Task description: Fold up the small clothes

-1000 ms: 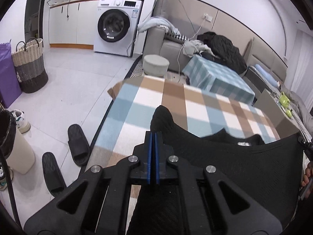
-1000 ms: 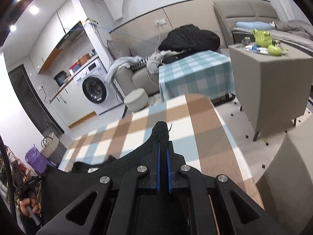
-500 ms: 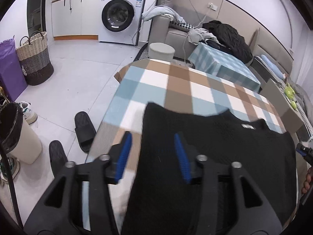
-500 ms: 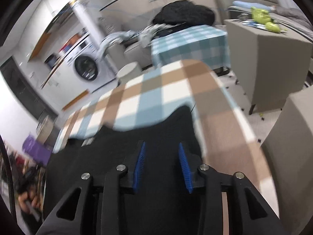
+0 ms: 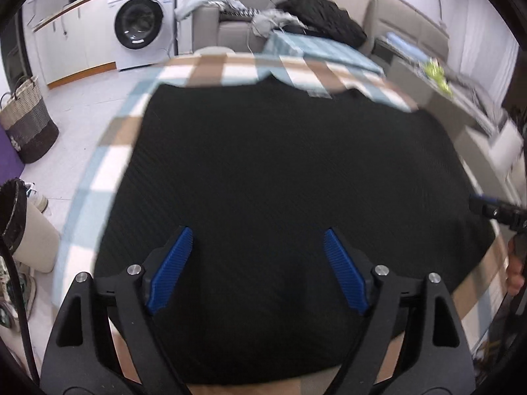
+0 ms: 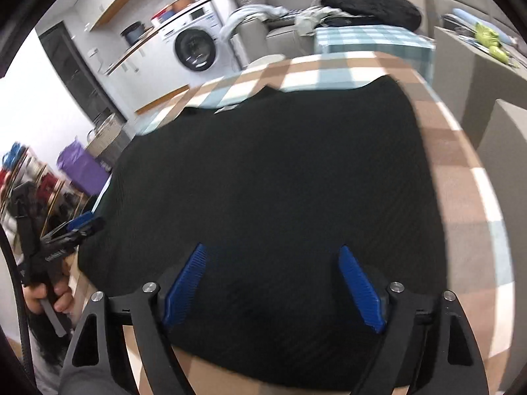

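A black knit garment (image 5: 290,164) (image 6: 280,171) lies spread flat on the checked tablecloth (image 5: 112,138) (image 6: 461,177), its neck label toward the far edge. My left gripper (image 5: 258,233) hovers over the garment's near part, jaws opening, nothing pressed between the blue pads (image 5: 171,263). My right gripper (image 6: 271,251) likewise hangs over the near hem, jaws opening and free of the cloth. The other gripper shows at each view's side: the right gripper (image 5: 490,209) at the garment's right edge, the left gripper (image 6: 69,230) at its left edge, held by a hand (image 6: 49,296).
A washing machine (image 5: 141,23) and a sofa piled with clothes (image 5: 313,26) stand beyond the table. A woven basket (image 5: 26,121) and a bin (image 5: 19,220) sit on the floor at left. A grey side table (image 6: 477,65) stands to the right.
Both grippers were shut on the garment's corners, held up; they let go, opened wide and drew back toward the near edge. The garment now lies flat on the table.
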The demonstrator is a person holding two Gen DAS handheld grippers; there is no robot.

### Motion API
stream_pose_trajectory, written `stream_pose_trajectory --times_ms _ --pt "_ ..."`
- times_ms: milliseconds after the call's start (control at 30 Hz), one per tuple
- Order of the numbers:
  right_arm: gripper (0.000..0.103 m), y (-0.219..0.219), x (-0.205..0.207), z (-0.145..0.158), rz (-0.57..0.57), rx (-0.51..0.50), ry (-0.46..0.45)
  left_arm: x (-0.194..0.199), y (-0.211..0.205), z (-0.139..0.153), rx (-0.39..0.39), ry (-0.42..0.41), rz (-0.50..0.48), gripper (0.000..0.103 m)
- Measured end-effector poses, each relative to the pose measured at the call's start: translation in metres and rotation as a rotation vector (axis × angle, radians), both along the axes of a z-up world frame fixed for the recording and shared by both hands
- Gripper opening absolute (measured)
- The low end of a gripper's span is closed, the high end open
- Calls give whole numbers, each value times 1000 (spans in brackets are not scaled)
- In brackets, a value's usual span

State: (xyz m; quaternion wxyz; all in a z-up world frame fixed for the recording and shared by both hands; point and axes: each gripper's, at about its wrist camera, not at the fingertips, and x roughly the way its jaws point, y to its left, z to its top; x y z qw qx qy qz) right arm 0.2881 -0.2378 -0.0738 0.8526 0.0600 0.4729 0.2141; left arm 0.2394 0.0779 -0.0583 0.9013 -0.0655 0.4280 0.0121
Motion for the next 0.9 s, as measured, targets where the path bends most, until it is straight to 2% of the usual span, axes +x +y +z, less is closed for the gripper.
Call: stream_pose_trajectory --times_ms 133,267,367,533,733,900 --pt "87 22 -14 -9 48 -41 -6 -17 -21 -12 81 6 -20 81" --pt "92 31 -19 -19 48 -104 3 -31 -23 -14 76 4 -23 82" --pt "101 30 -26 -21 39 -67 11 -38 -20 -14 55 5 -15 83" --pt "102 23 -24 -22 11 -15 27 -40 -18 -15 63 0 -21 86" --pt "102 43 -25 -24 86 -162 -4 -42 -14 -15 65 10 -41 87" --pt "102 51 -27 -30 64 -221 -52 -40 -9 -13 35 20 -29 87"
